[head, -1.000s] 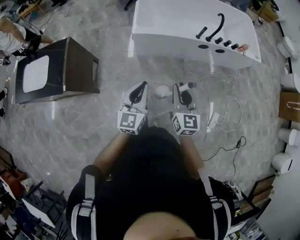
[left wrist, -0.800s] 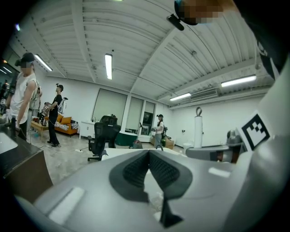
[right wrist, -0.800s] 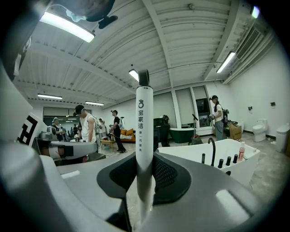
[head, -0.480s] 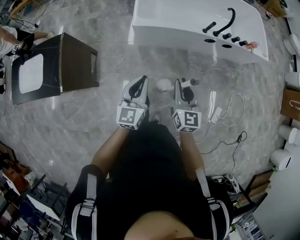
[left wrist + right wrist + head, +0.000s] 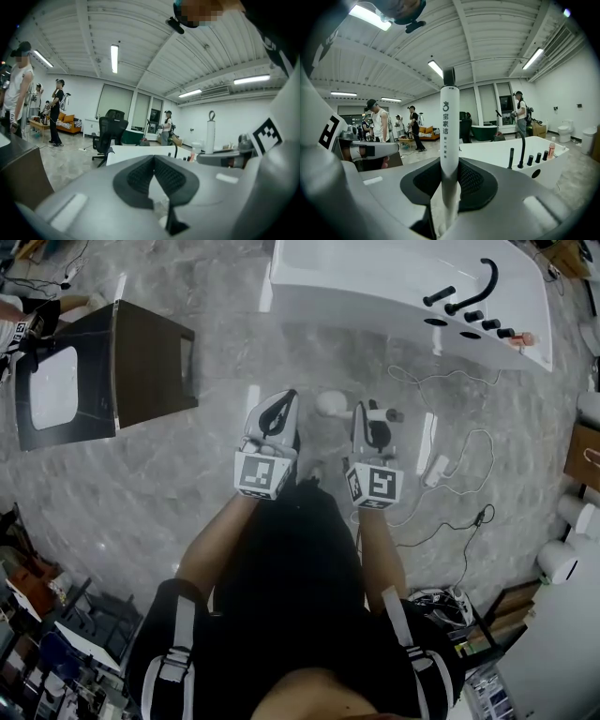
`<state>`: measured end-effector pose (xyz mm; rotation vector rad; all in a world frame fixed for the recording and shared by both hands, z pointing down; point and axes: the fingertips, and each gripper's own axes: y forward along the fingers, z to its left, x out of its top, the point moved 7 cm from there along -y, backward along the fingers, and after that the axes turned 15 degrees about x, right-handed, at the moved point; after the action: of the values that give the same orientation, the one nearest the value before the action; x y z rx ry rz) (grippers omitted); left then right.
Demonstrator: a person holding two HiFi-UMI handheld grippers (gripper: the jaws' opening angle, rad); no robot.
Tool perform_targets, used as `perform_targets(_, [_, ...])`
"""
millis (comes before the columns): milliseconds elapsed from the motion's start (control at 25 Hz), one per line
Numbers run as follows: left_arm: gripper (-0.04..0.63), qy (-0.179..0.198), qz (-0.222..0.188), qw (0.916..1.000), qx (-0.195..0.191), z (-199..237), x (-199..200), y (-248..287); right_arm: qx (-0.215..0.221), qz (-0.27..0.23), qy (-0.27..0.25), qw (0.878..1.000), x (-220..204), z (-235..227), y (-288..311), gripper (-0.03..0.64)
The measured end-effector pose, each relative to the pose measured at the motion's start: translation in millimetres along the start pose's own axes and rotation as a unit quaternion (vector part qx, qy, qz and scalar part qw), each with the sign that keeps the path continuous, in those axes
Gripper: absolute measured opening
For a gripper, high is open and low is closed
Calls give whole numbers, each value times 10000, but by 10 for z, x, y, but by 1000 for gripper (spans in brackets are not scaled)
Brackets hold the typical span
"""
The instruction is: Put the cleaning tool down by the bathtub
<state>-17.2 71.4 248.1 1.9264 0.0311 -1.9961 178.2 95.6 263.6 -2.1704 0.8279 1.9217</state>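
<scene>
The cleaning tool (image 5: 448, 126) is a white stick with printed characters and a dark tip. It stands upright between the pads of my right gripper (image 5: 449, 176), which is shut on it. From the head view the tool (image 5: 377, 414) pokes out of the right gripper (image 5: 366, 411), with a round white end beside it. My left gripper (image 5: 280, 403) hangs level with the right one, about a hand's width to its left. Its pads (image 5: 140, 176) meet at the tips with nothing between them. The white bathtub (image 5: 375, 282) with a black faucet (image 5: 473, 285) lies just ahead, across a strip of grey floor.
A dark cabinet with a white basin (image 5: 103, 371) stands to the left. Cables and a white power strip (image 5: 427, 442) lie on the floor right of the grippers. White fixtures (image 5: 562, 559) line the right edge. People (image 5: 377, 124) stand further back.
Both grippers have sunk a little toward the floor together, with the tool still in the right one. In the head view the tub has slid to the right.
</scene>
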Motion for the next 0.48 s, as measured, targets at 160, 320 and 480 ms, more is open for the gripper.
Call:
perform_targets(160, [9, -15, 104, 9999, 58, 72, -212, 204, -83, 88, 89, 9999, -210, -98, 194, 86])
perform_targets(320, [9, -88, 340, 9994, 68, 184, -438, 426, -120, 165, 108, 9997, -389, -184, 465, 86])
perform_targets(480, [9, -171, 438, 9989, 1, 235, -674, 614, -143, 248, 62, 9996, -620, -286, 686, 86])
